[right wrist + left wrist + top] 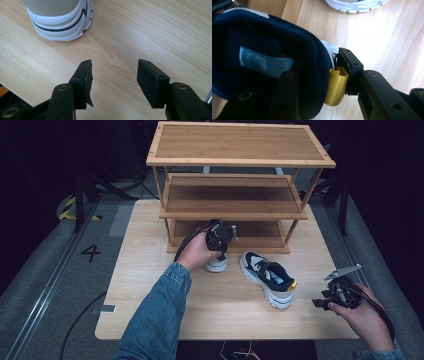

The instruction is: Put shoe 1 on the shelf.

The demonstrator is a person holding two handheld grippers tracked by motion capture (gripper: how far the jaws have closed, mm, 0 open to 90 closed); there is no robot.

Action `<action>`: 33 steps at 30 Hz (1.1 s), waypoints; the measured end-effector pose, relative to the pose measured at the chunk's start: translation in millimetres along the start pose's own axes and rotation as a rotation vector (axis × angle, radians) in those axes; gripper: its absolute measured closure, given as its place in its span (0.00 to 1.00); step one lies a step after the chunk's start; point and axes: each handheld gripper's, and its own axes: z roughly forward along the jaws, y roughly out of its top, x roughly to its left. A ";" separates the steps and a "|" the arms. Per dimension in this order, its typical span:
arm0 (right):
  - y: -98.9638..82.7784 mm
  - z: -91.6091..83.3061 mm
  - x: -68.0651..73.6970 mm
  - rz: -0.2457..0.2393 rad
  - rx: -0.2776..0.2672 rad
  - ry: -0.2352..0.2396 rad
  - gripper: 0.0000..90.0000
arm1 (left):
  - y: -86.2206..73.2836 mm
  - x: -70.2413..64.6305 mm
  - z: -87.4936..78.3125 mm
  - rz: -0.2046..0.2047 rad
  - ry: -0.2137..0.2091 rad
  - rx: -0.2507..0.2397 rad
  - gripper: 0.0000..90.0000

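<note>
While I check for writing, the only readable mark is a black "4" [90, 252] on the floor left of the bench [150, 320]. The pale blue tag [262, 62] inside the shoe is too soft to read.

A wooden shoe rack [240, 185] with three shelves stands at the far side of the bench, right behind my left hand [197, 252]. The second shoe [267, 277] lies just right of the held one, sole down, apart from it.

The shoe [249, 37] sits near the bench middle in front of the rack. It has navy mesh lining, a white sole and a yellow heel loop [335, 87].

On the left gripper [319, 67], the fingers [287, 95] are clamped on the heel collar, one inside and one against the loop.

The right gripper [113, 67] is over bare bench at the right edge, fingers [150, 80] apart with nothing between them. The second shoe's white sole end is ahead of it.
</note>
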 end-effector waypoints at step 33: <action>25.8 8.8 3.7 -0.055 -0.007 0.020 0.53 | -46.9 -50.2 -46.3 -0.282 0.042 -0.105 1.00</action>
